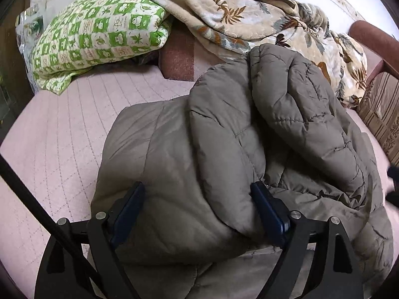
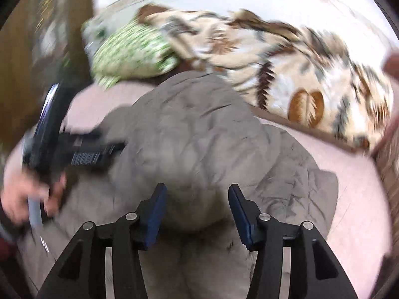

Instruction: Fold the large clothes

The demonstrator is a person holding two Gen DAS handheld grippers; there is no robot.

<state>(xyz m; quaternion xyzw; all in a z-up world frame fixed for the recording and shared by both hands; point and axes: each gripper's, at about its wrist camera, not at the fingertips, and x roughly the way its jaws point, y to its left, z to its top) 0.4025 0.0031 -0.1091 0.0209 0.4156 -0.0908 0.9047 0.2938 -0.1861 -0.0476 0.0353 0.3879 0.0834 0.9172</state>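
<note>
1. Two views, and the left wrist camera comes first: a big grey-brown quilted puffer coat [image 1: 224, 129] lies bunched on a pale pink quilted bed cover [image 1: 62, 129], thick folds heaped one over another, stitch lines and creases running everywhere.
2. Left gripper [image 1: 197, 196] hangs right over the near end of the coat, its blue pads spread wide. A fat roll of fabric sits between them; the right-hand pad is against the cloth, but no pinch shows.
3. Behind the coat there's a green-and-white patterned pillow [image 1: 99, 35] at upper left and a cream leaf-print blanket [image 1: 237, 17] tumbled across the back. A striped cushion [image 1: 381, 114] pokes in at the right edge.
4. Over to the right wrist camera, and it's heavily blurred. Same coat [image 2: 194, 129], puffy and rumpled, filling the middle of the pink cover.
5. Right gripper [image 2: 197, 199] has its pads apart, a bulge of coat swelling up between them, not squeezed as far as the blur allows.
6. At the left, a hand [image 2: 22, 194] grips the handle of the other gripper, which reaches in over the coat's left side.
</note>
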